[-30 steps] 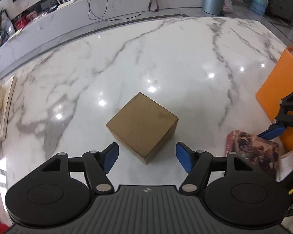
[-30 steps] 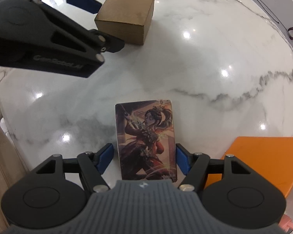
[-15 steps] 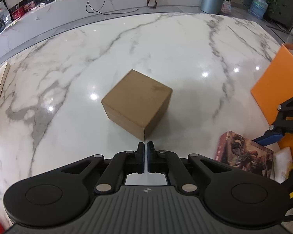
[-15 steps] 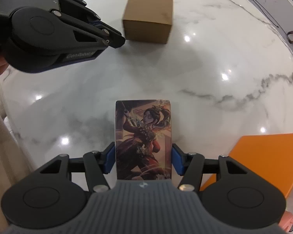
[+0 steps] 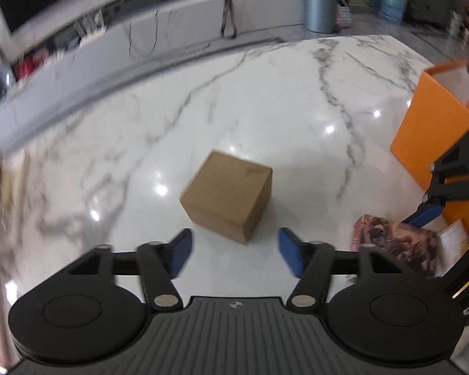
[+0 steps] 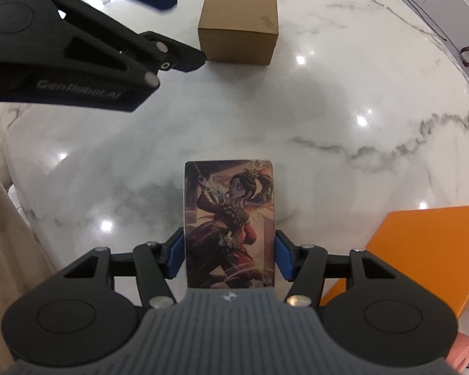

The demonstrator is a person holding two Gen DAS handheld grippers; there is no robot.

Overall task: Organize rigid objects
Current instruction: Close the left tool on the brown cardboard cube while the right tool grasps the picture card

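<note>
The white marble table (image 5: 265, 100) filled both views, glossy and streaked with grey veins, a slick surface by the look of it. At the right edge stood the orange box (image 5: 428, 131), open at the top, probably the place where things were meant to go. Out in the middle of the table sat the cardboard box (image 5: 231, 197), a plain brown cube turned corner-on toward the left gripper (image 5: 234, 251), which hung just short of it with its blue pads spread wide and nothing between them. That cube looked stiff and light, likely hollow, so the flat opposite side faces would be the place to pinch; taken across the near corner it would probably twist out, and on that polished stone it could slide at a nudge. Nearer in, the right gripper (image 6: 229, 256) was clamped on the illustrated card box (image 6: 230, 218), pads pressed against its two long edges at the near end, the far end sticking out forward. It seemed thin, rigid and glossy-faced, so an edge grip was sound, though one held at the end might pivot if swung quickly.
</note>
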